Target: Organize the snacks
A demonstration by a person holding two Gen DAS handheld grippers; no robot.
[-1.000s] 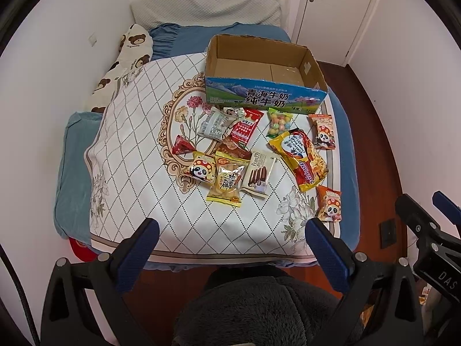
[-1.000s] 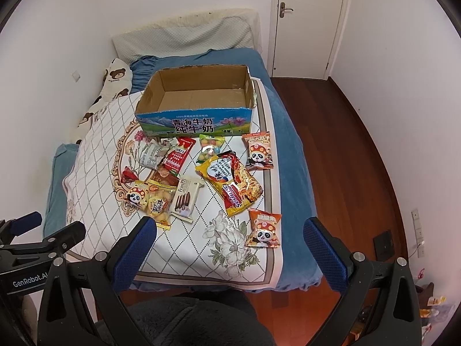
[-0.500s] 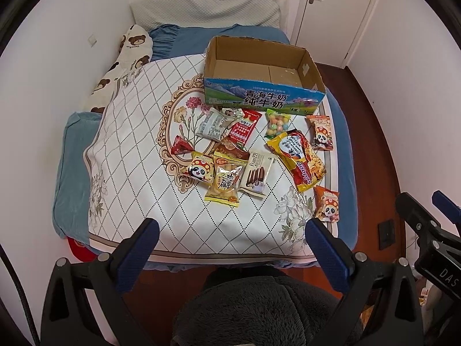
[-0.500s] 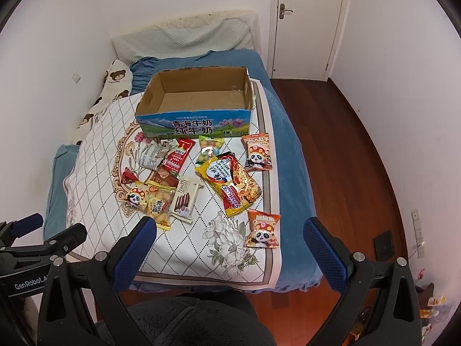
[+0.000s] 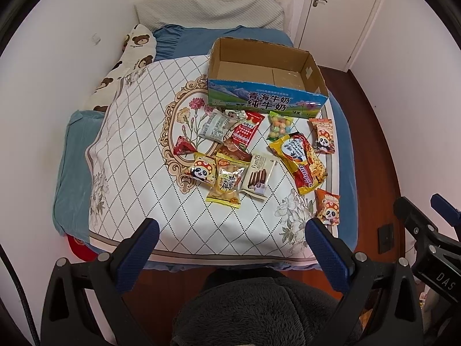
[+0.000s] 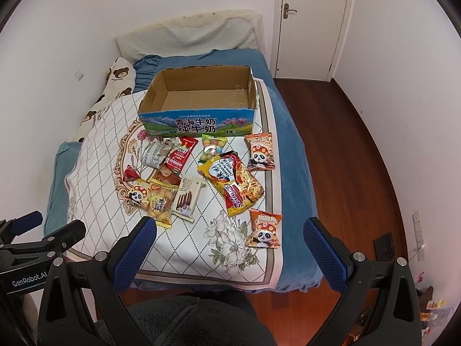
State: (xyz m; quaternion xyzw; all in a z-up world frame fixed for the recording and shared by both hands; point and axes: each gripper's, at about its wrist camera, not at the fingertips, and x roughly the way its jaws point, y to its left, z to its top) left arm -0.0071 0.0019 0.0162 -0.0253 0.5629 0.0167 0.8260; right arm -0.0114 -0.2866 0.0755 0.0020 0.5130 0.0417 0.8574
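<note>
Two hand-held grippers are hovering at the foot of a bed (image 5: 75,173), well short of the snacks. The left hand-held gripper (image 5: 230,248) and the right hand-held gripper (image 6: 230,245) are both holding their blue-padded fingers wide apart, gripping nothing. An open cardboard box (image 6: 198,112) is sitting empty on a quilted blanket (image 5: 138,150). Snack packets (image 5: 253,155) are lying scattered just in front of the box, including a yellow noodle packet (image 6: 233,187).

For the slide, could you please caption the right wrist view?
Open right gripper faces a bed with scattered snacks before an empty box.
</note>
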